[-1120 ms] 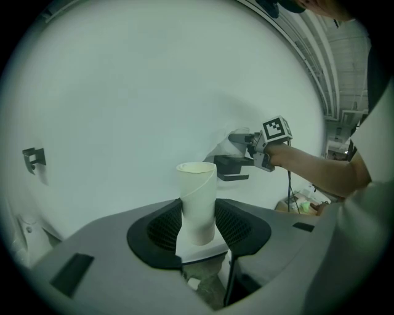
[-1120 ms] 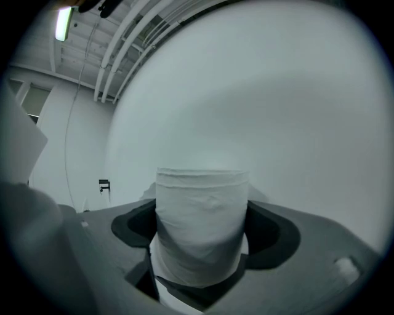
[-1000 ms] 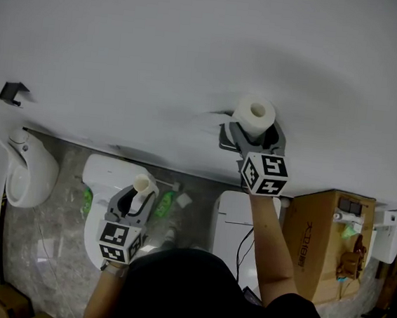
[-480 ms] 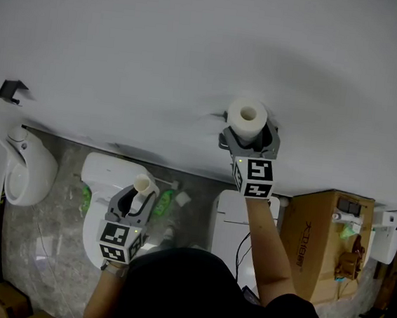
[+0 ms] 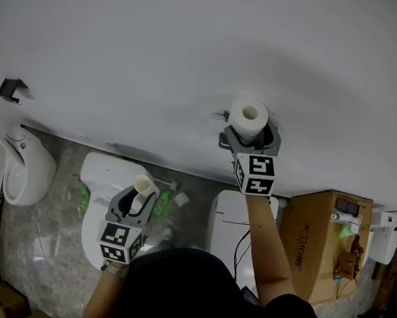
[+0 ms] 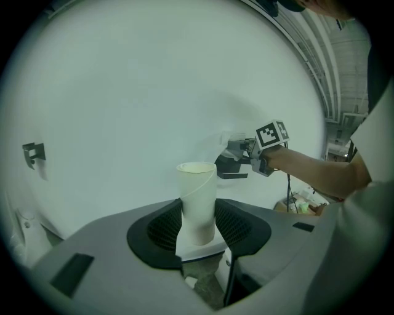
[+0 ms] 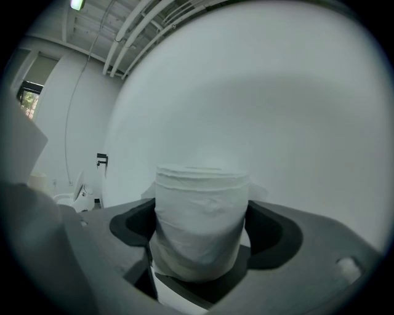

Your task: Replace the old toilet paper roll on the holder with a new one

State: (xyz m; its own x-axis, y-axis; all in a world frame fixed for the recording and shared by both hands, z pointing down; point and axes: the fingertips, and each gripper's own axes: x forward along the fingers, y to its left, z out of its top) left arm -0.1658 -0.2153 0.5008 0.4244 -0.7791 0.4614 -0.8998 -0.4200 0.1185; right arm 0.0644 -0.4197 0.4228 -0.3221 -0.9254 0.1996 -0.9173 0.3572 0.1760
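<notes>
The new white toilet paper roll [image 5: 249, 117] stands against the white wall, its open end facing me. My right gripper [image 5: 249, 135] grips it from below, and the roll [image 7: 200, 218] fills the space between both pads while the jaws are opening. The holder is hidden behind the roll. Lower left, my left gripper [image 5: 138, 194] is shut on the old bare cardboard tube [image 5: 143, 183]. That tube [image 6: 198, 202] stands upright between the pads of the left gripper [image 6: 200, 215], away from the wall. The right gripper [image 6: 243, 157] shows further along the wall.
A white toilet [image 5: 104, 180] stands under the left gripper, with a white fixture [image 5: 24, 172] to its left. A small black bracket [image 5: 12, 91] is on the wall. A cardboard box [image 5: 324, 238] stands at the right beside a white tank [image 5: 228, 225].
My right gripper has rolled about its axis and shifted slightly left, so the roll's open end now faces up at me. The left gripper and tube have stayed still.
</notes>
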